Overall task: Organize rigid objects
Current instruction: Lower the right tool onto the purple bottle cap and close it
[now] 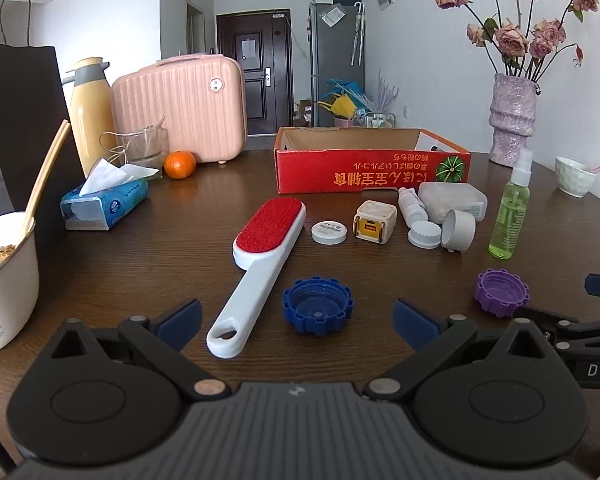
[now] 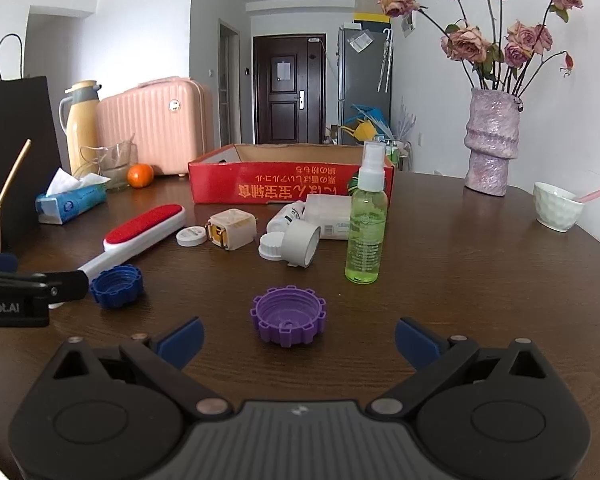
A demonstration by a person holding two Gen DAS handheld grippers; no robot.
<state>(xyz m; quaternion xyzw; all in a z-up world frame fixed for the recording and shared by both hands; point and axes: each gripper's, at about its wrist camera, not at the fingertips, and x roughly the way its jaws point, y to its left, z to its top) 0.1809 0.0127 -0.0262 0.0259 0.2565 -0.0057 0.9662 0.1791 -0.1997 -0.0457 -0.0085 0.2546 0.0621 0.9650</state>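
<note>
Left gripper (image 1: 298,320): nearest the lens in the left wrist view; fingers spread wide, nothing between them; hovering low over the table (image 1: 140,264).
Blue cap (image 1: 318,305): open side up, flat on the table, in the gap between the left fingertips, slightly ahead of them; not touched by either blue pad.
Lint brush (image 1: 262,252): red pad up, white handle pointing toward the left gripper; handle loop just beside the blue cap, on its left, inside the finger span.
Right gripper (image 2: 298,340): released, fingers wide apart, empty.
Purple cap (image 2: 288,320): open side up, centred between the right fingertips and just ahead of them; apart from both pads.
Spray bottle (image 2: 366,228): upright, green liquid, white pump; beyond the purple cap, slightly to its right.
Middle cluster: round white disc (image 1: 329,232), cream cube with a yellow face (image 1: 374,222), white ribbed lid (image 1: 424,234), white tape roll (image 1: 458,229) on its side, small white bottle (image 1: 410,204) lying down, translucent white box (image 1: 452,199); all well beyond both claws.
Red cardboard box (image 1: 372,172): open top, behind the cluster; contents not visible.
Cross view: left gripper's arm enters the right wrist view from the left edge, just beside the blue cap.
Surroundings: orange (image 1: 179,164), tissue pack (image 1: 106,202), pink case (image 1: 180,110), vase of dried roses (image 1: 512,120).
</note>
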